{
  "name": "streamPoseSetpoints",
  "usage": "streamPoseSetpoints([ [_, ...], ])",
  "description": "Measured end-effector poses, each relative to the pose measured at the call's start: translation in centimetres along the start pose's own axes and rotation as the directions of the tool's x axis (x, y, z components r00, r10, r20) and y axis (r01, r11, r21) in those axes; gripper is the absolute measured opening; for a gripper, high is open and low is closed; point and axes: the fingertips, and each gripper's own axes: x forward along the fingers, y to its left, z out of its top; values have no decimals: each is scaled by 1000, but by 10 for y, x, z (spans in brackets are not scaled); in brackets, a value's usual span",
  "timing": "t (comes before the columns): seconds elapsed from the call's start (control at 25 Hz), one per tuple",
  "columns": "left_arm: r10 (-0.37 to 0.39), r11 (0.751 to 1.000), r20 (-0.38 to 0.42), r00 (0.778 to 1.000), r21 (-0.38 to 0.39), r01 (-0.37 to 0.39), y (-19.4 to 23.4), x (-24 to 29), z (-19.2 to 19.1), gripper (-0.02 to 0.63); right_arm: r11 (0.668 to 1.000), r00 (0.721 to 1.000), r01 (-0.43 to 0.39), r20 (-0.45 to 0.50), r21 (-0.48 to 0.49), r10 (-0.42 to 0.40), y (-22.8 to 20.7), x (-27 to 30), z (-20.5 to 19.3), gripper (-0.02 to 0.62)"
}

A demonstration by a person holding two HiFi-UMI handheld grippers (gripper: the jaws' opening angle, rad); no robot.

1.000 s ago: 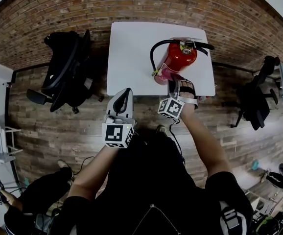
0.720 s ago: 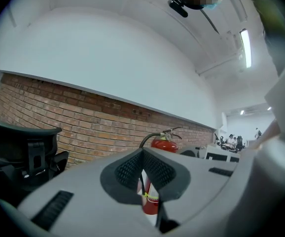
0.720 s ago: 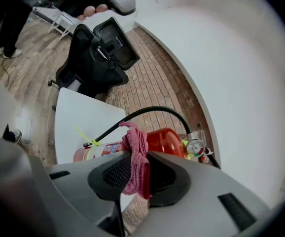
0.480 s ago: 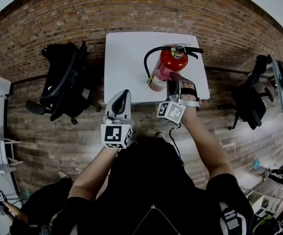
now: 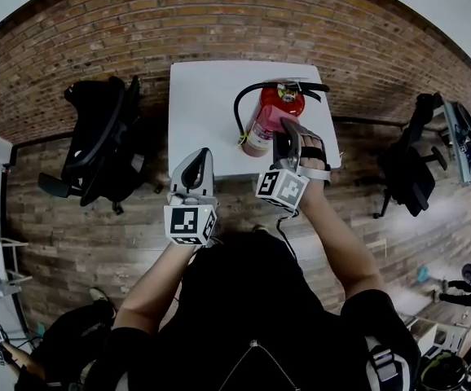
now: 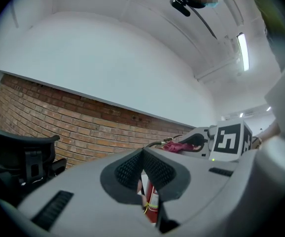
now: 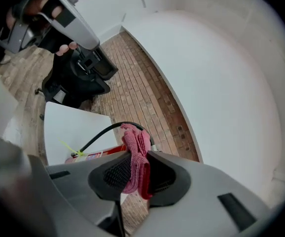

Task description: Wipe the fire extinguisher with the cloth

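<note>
**Cloth held up to the extinguisher**

A black chair point(image 5: 103, 137) stands at left. The left gripper point(image 5: 198, 160) hovers at the table's point(image 5: 207, 96) near edge, jaws together with nothing between them. The extinguisher point(image 5: 261, 125) stands upright on the table. The right gripper point(image 5: 288, 137), clamped on the pink cloth point(image 7: 135, 164), is at the extinguisher's right side.

Red brick wall point(image 5: 219, 6), wood-plank floor point(image 5: 81, 226), small white table point(image 5: 203, 112), black office chair point(image 5: 101, 141) left, another point(image 5: 407, 165) right
</note>
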Motion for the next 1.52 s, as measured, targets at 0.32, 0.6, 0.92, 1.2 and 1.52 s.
streamPoseSetpoints([
  [0.32, 32, 999, -34, 999, -22, -33, 15, -11, -22, 29, 959, 964, -240, -79, 149, 253, 112, 15, -21, 97],
  [0.6, 81, 996, -97, 992, -24, -84, 33, -30, -50, 29, 887, 875, -408, -184, 214, 447, 231, 57, -56, 97],
  [0.92, 158, 986, -183, 970, -26, -165, 68, -49, -85, 29, 871, 833, -430, -267, 240, 485, 315, 108, -74, 97],
  [1.2, 201, 977, -228, 953, -27, -213, 93, -60, -103, 29, 879, 805, -430, -352, 208, 477, 355, 133, -85, 97],
  [1.52, 222, 971, -246, 944, -35, -238, 103, -60, -111, 29, 896, 807, -417, -392, 154, 443, 356, 150, -94, 97],
])
